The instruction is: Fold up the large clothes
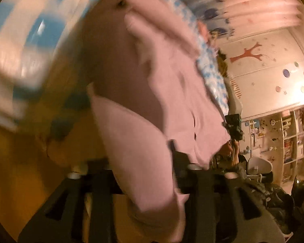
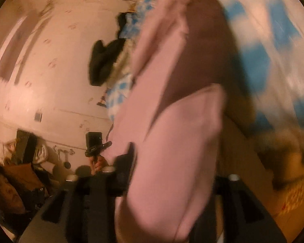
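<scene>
A large pink garment (image 1: 152,93) hangs lifted in the air between both grippers, above a blue-and-white patterned bed. My left gripper (image 1: 150,172) is shut on one edge of it; the cloth drapes over the black fingers (image 1: 180,162). In the right wrist view the same pink garment (image 2: 172,121) fills the middle. My right gripper (image 2: 168,174) is shut on another edge, the cloth covering most of the jaws. Both views are blurred by motion. The other gripper shows small beyond the cloth in the left wrist view (image 1: 233,127) and in the right wrist view (image 2: 95,143).
The blue-and-white bedding (image 1: 212,75) lies beyond the garment. A wall with a tree decal (image 1: 247,54) and shelves (image 1: 293,133) stand at the right. A dark garment (image 2: 103,60) lies on the bed. A wooden surface (image 2: 273,192) shows at lower right.
</scene>
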Demonstrator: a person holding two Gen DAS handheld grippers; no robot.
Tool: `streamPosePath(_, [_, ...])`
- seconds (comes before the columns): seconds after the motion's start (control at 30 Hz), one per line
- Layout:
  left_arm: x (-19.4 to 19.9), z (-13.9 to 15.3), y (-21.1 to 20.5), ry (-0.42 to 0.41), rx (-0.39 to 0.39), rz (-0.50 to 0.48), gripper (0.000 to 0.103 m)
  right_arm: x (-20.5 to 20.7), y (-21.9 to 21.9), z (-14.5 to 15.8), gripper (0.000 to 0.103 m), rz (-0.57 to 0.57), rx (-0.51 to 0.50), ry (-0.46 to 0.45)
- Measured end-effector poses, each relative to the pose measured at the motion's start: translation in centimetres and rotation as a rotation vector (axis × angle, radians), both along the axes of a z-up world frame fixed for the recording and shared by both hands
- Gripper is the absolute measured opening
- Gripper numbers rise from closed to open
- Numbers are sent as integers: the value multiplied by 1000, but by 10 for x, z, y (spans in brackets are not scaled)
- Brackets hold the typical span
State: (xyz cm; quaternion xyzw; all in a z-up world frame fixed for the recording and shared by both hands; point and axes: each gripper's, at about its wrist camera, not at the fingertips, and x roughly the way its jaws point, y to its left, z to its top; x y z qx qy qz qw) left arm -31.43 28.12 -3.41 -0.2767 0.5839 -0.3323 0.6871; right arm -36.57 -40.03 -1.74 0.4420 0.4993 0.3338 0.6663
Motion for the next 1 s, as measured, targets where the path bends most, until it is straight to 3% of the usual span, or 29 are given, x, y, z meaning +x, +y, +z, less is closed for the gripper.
streamPosePath(0.03, [0, -10, 7, 18, -13, 17, 62, -2, -5, -11, 56, -14, 15, 27])
streamPosePath(0.13, [3, -30, 26, 45, -87, 83, 81, -8, -20, -24, 67, -57, 61, 41])
streamPosePath(0.23, [7, -39, 28, 52, -128, 90, 87, -8, -21, -25, 70, -56, 78, 37])
streamPosePath(0.5, [11, -62, -9, 89, -160, 19, 88, -1, -3, -26, 72, -2, 79, 37])
streamPosePath(0.53, [11, -65, -14, 95, -158, 21, 88, -1, -1, -26, 69, -7, 70, 33])
streamPosePath(0.57, [10, -68, -13, 101, -149, 31, 88, 0, 0, -27, 52, -18, 60, 27])
streamPosePath(0.6, [10, -70, -15, 105, -138, 42, 88, -1, 2, -27, 44, -25, 52, 15])
streamPosePath(0.67, [6, -73, -18, 96, -116, 84, 78, -2, 4, -26, 31, -43, 41, -9])
streamPosePath(0.73, [0, -65, -21, 72, -148, 86, 41, -5, 7, -22, 27, -55, 32, -34])
streamPosePath(0.83, [-9, -40, -28, -27, -90, 83, 20, -9, 7, -14, 23, -86, 52, -76])
streamPosePath(1.0, [-23, 8, -23, -153, -90, 141, 12, -13, 8, 3, 23, -111, 116, -159])
